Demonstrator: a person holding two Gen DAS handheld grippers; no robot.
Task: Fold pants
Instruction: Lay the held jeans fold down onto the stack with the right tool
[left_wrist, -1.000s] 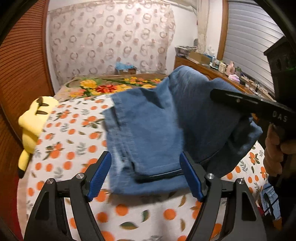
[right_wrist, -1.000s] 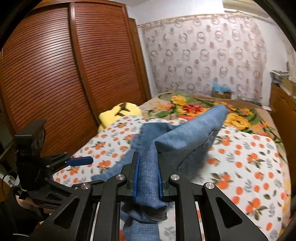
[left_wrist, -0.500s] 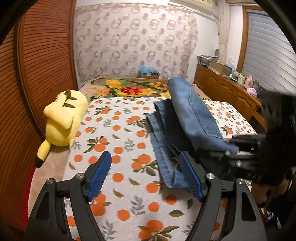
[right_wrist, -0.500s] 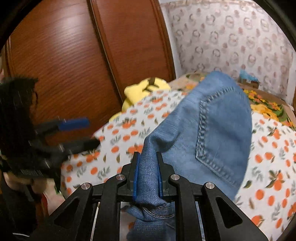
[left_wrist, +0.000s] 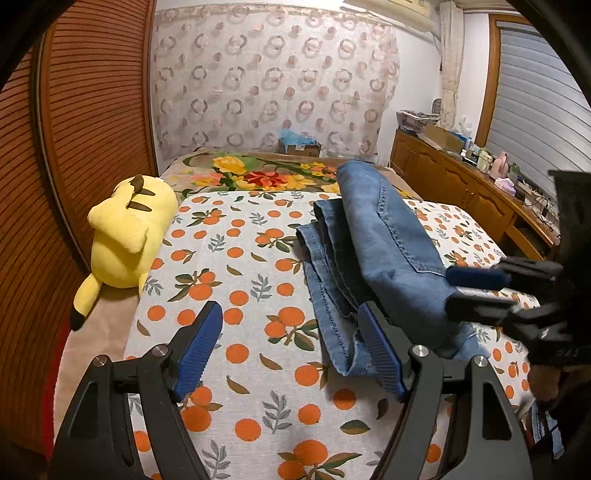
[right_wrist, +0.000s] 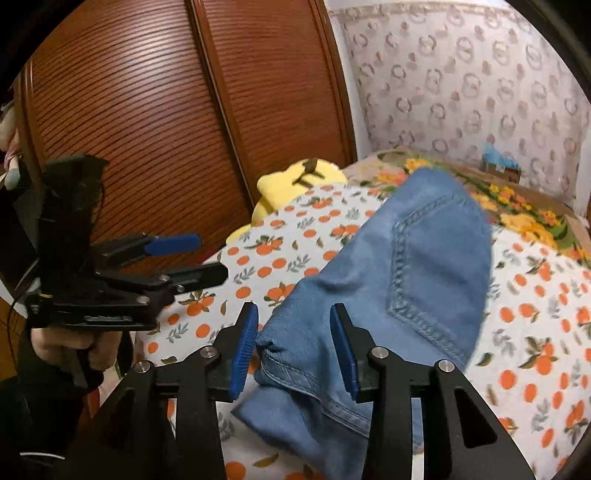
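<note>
- The pants (left_wrist: 384, 251) lie folded in a long blue bundle on the bed (left_wrist: 236, 273), over the orange-print sheet; one back pocket faces up; the bundle runs from the near edge of the bed toward the flowered blanket (left_wrist: 258, 173) at the far end
- The right claw (right_wrist: 293, 347) has just been opening; its blue pads now stand apart on either side of the near end of the pants, the denim between them but not pinched, a little gap showing at each pad
- The left claw (left_wrist: 291, 350) is spread wide and holds nothing; it hangs over bare sheet just left of the pants, its right pad close by the bundle's left edge, whether touching I cannot tell
- A hand (right_wrist: 77, 345) grips the left claw's handle, seen from the right wrist view, well left of the pants
- A yellow plush (left_wrist: 125, 240) lies on the bed's left side, well apart from the pants, next to the brown slatted wardrobe (right_wrist: 147, 110)
- Right of the pants, past the bed, a wooden dresser (left_wrist: 461, 184) carries small clutter
</note>
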